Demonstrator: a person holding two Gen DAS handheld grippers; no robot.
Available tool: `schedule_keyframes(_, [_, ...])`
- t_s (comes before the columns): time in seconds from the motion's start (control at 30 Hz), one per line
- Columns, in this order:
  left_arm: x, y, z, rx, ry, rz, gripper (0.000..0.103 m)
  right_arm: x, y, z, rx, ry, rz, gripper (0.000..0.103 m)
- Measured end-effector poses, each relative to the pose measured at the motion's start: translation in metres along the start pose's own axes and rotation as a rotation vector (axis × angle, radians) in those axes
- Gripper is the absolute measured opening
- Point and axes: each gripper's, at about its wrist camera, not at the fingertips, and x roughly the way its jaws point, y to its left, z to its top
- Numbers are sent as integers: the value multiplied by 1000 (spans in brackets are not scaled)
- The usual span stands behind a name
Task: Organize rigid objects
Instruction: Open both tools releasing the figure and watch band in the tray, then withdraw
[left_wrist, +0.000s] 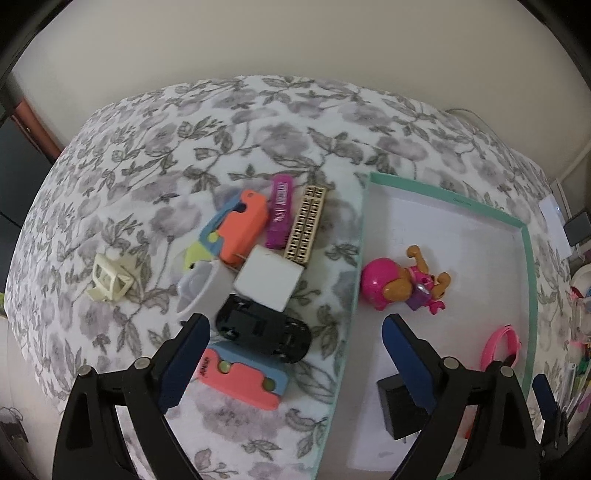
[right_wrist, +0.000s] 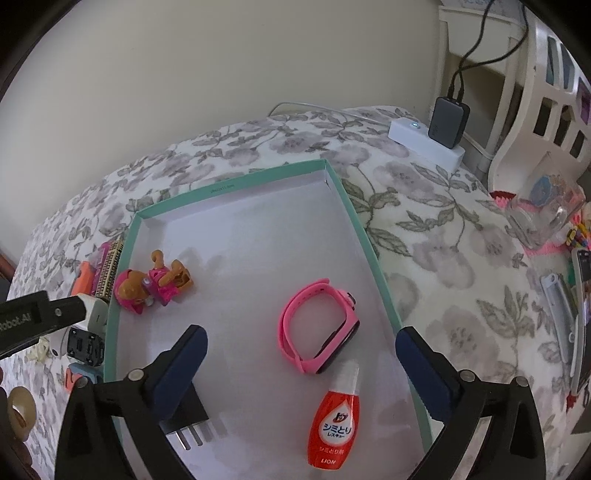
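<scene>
2 grippers: left gripper (left_wrist: 295, 328) and right gripper (right_wrist: 301, 345) both spread, empty.
Tray (right_wrist: 354, 206): watch (right_wrist: 317, 325), bottle (right_wrist: 334, 417), dog toy (right_wrist: 151, 282).

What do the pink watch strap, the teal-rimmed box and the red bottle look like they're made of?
Pink watch strap: probably silicone or soft rubber, matte, holding a smooth loop.
Teal-rimmed box: likely cardboard, thin straight walls, matte white inside.
Red bottle: seemingly glossy plastic, with shine on its printed label and a white cap.

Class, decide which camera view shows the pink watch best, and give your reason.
The right wrist view: the pink watch lies whole and unobstructed on the floor of the green-rimmed box, showing its full strap loop and dark face. The left wrist view catches only a strap arc near the picture's edge, partly behind the left gripper.
</scene>
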Motion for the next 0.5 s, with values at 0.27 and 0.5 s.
schedule_keyframes(0.27, [-10,25,-1,-54,-24,20,95,-8,8,-2,-24,-27,3,103])
schedule_keyframes(0.5, [-28,50,0,-102,-90,14,96,-28,28,5,-30,-70,121,103])
